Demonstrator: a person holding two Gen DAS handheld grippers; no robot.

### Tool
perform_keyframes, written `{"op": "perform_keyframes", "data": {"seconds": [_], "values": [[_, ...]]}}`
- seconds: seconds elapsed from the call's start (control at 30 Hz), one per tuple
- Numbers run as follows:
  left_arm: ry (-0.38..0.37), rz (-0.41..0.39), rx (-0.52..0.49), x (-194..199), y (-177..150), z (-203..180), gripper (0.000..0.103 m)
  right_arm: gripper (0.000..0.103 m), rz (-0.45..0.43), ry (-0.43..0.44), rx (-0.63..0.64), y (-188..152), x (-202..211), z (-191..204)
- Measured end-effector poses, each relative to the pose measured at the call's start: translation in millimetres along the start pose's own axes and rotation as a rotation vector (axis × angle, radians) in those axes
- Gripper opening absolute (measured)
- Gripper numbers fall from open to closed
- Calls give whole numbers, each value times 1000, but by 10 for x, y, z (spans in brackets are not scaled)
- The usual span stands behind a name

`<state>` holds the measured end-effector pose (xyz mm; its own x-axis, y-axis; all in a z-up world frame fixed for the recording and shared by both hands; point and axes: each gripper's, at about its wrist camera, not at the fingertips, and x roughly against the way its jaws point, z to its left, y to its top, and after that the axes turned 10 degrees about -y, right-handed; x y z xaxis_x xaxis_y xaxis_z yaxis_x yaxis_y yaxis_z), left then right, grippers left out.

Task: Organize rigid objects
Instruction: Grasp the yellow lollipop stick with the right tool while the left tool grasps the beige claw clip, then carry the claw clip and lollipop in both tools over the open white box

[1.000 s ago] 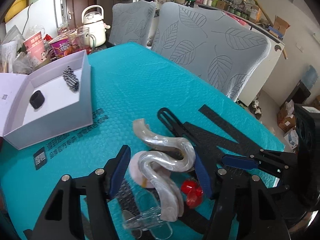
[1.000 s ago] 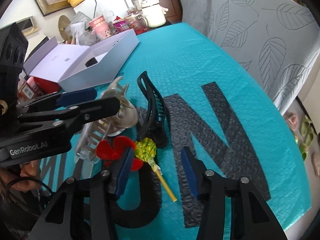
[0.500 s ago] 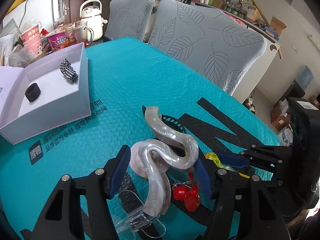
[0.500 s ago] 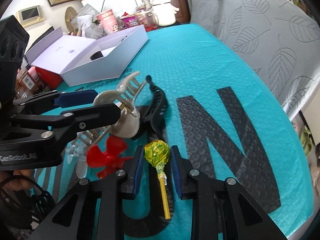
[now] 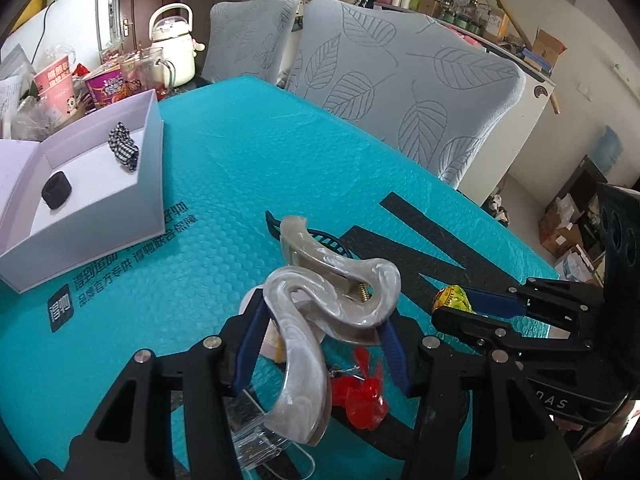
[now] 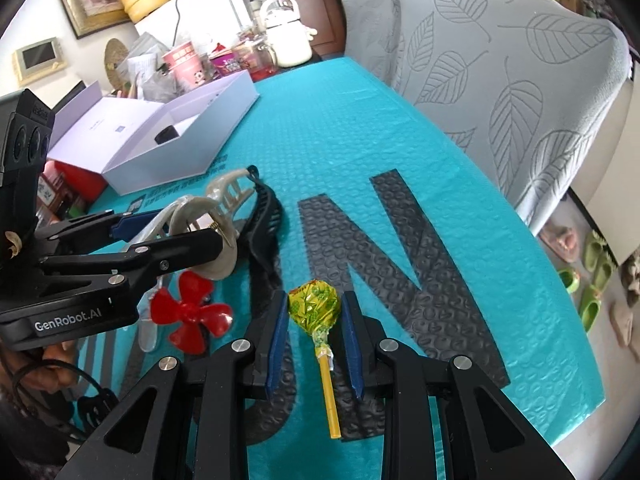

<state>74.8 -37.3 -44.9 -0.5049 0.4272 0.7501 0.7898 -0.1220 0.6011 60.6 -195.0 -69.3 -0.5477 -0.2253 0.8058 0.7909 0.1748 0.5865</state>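
Observation:
My left gripper (image 5: 320,344) is shut on a pearly marbled hair claw clip (image 5: 320,312), lifted above the teal mat; it also shows in the right wrist view (image 6: 200,220). My right gripper (image 6: 314,332) is shut on the head of a yellow-green wrapped lollipop (image 6: 314,306), its yellow stick pointing back between the fingers; the lollipop shows in the left wrist view (image 5: 452,298). A red plastic propeller (image 6: 188,316), a black hair clip (image 6: 266,224) and a clear clip (image 5: 260,440) lie on the mat. An open white box (image 5: 152,184) at the left holds a checkered scrunchie (image 5: 124,150) and a black hair tie (image 5: 57,196).
The teal bubble mat (image 5: 240,168) carries large black letters (image 6: 380,248). Two grey leaf-pattern chairs (image 5: 400,92) stand at the far edge. A white kettle (image 5: 172,44), cups and snack packs crowd the far left corner. The mat's right edge drops to the floor.
My left gripper has closed on the marbled claw clip and raised it. My right gripper has closed on the lollipop head and lifted it off the mat.

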Motion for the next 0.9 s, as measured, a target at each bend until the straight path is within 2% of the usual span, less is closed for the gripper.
{"op": "perform_keyframes", "data": {"seconds": [0.4, 0.5, 0.9], "values": [[4, -68, 18, 404, -125, 62, 53, 26, -56, 16, 57, 5, 214, 247], [23, -89, 18, 520, -170, 69, 53, 26, -70, 14, 83, 2, 265, 363], [115, -186, 71, 1118, -520, 239, 53, 26, -115, 95, 164, -84, 450, 877]]}}
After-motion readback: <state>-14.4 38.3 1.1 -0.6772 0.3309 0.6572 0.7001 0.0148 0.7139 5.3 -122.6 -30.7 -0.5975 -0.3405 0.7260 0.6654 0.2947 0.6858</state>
